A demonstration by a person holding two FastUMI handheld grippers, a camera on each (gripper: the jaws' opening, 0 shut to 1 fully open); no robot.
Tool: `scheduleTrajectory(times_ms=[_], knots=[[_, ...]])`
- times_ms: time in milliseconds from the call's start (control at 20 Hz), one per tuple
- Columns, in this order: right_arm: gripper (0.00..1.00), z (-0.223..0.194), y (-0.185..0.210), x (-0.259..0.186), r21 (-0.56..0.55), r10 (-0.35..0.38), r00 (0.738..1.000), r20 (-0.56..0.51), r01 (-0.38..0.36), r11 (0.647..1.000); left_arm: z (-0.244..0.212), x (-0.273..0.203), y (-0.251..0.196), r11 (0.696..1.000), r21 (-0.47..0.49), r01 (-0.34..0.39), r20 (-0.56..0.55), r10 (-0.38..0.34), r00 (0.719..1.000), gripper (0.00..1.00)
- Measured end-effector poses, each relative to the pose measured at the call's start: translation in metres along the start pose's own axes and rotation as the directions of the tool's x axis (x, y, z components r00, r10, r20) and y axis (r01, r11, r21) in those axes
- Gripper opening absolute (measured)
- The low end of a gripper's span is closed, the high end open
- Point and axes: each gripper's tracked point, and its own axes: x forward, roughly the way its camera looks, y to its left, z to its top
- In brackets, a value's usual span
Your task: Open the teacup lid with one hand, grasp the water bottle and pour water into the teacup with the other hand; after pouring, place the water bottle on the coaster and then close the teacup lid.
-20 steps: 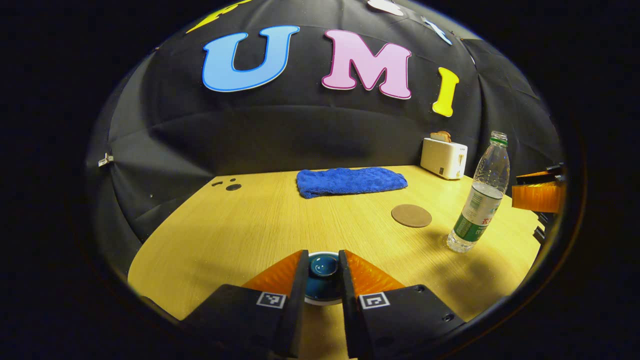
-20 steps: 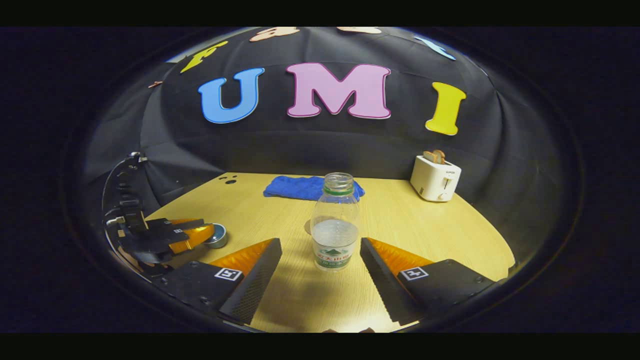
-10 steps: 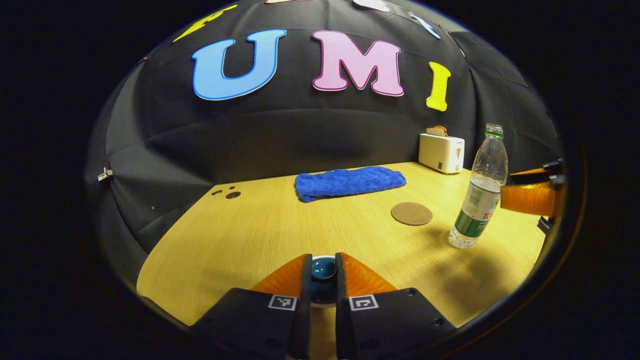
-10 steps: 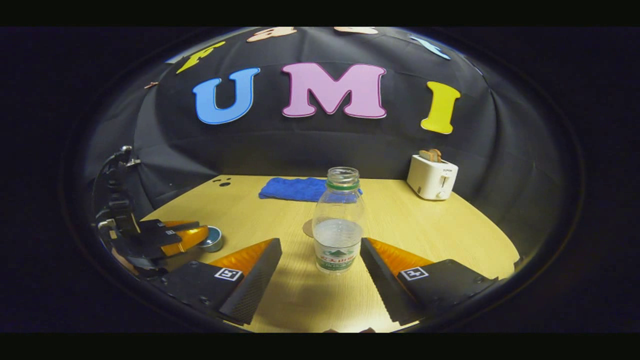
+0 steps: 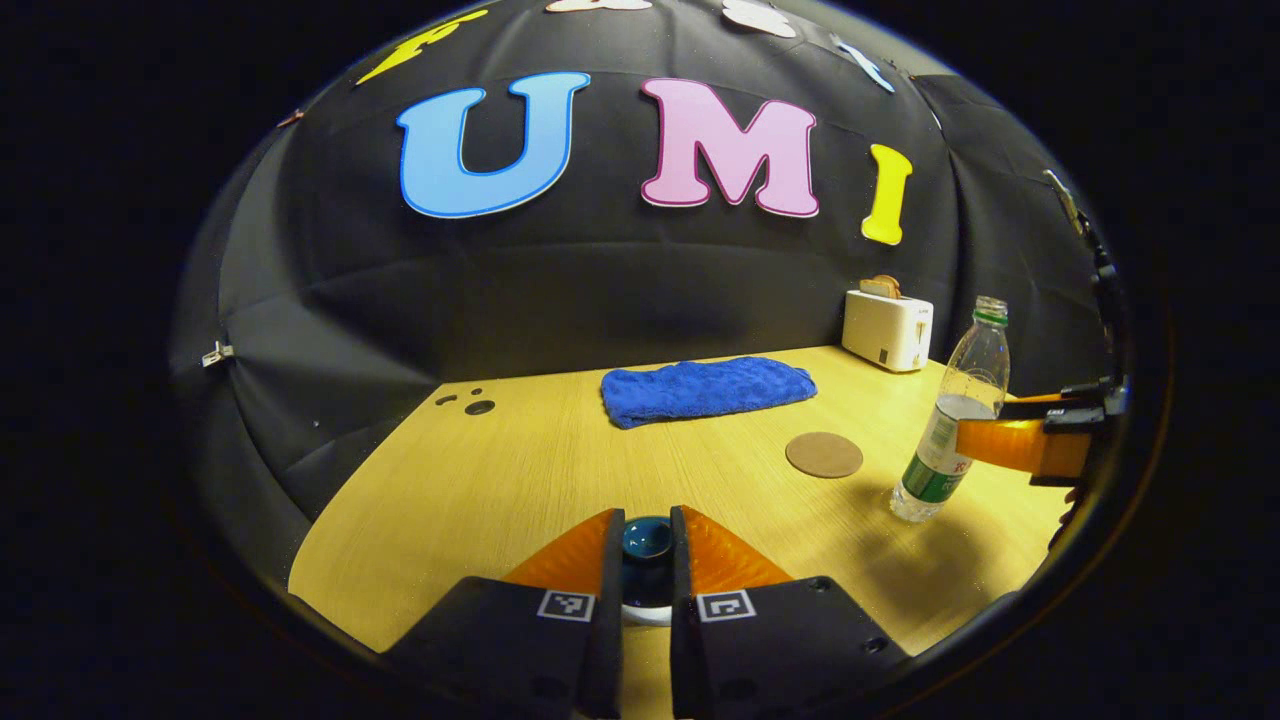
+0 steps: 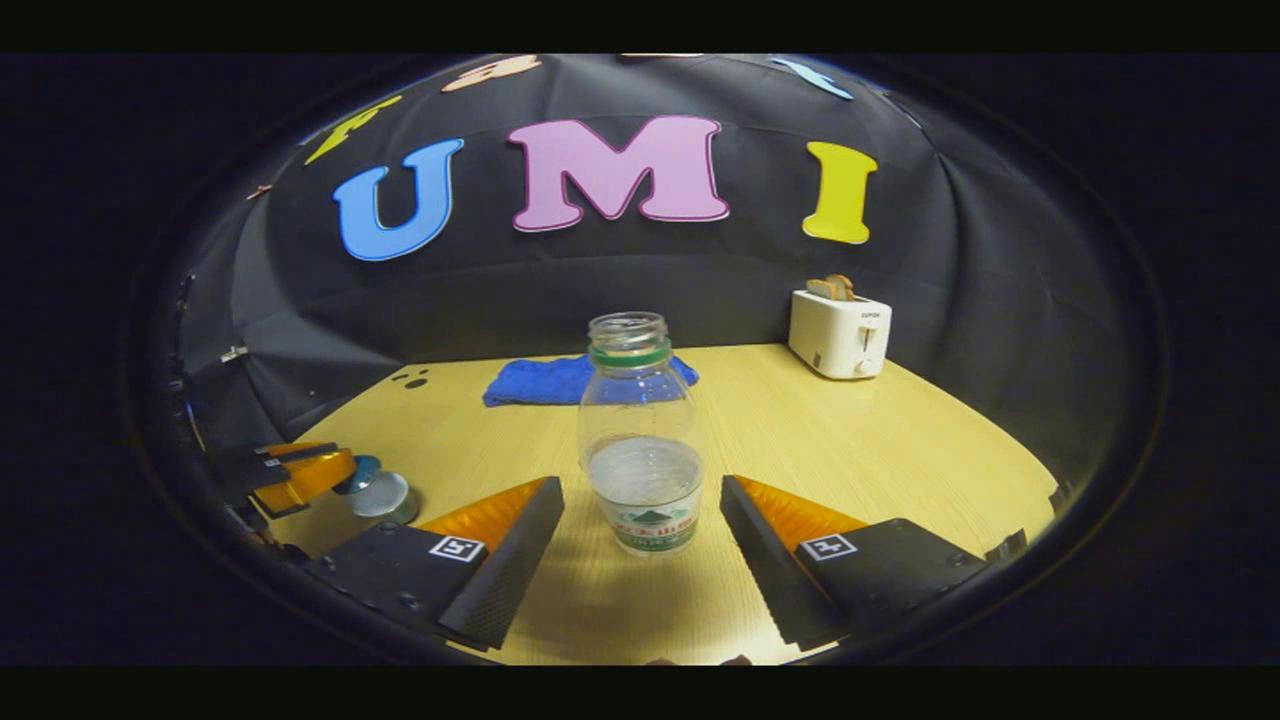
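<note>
Wood table (image 5: 520,470), blue towel (image 5: 708,388), toaster (image 6: 839,336) at back

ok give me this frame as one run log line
left gripper: shut on teacup lid | right gripper: open, either side of water bottle, not touching | bottle: upright on table, uncapped | coaster: bare

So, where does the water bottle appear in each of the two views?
Left gripper view: water bottle at far right, past the coaster.
Right gripper view: water bottle in the centre, between the right tool fingers, untouched.
Shared landmark: the white toaster at the table's back right.
</note>
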Motion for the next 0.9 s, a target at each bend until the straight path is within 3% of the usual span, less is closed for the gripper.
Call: scheduleTrajectory(times_ms=[150,400,500,550,900], knots=[[0.95,0.000,0.000,0.014,0.006,-0.002,1.000,0.013,0.001,1.000,0.000,-0.001,0.002,1.000,0.007,-0.012,-0.007,0.012,1.000,0.23],[0.98,0.002,-0.001,0.032,0.010,-0.026,0.999,0.030,0.025,1.000,-0.003,-0.001,0.003,1.000,0.005,-0.021,-0.023,0.021,1.000,0.23],[0.93,0.002,0.001,0.036,0.012,-0.022,0.999,0.037,0.021,1.000,-0.004,0.000,0.002,1.000,0.002,-0.021,-0.025,0.021,0.999,0.23],[0.83,0.000,0.001,0.037,0.006,-0.021,0.999,0.037,0.021,1.000,-0.005,0.001,0.001,1.000,0.000,-0.020,-0.028,0.020,0.999,0.23],[0.78,0.002,0.004,0.045,-0.065,0.003,0.999,0.042,0.000,0.998,-0.002,-0.004,0.003,1.000,-0.001,-0.029,-0.030,0.029,0.999,0.23]])
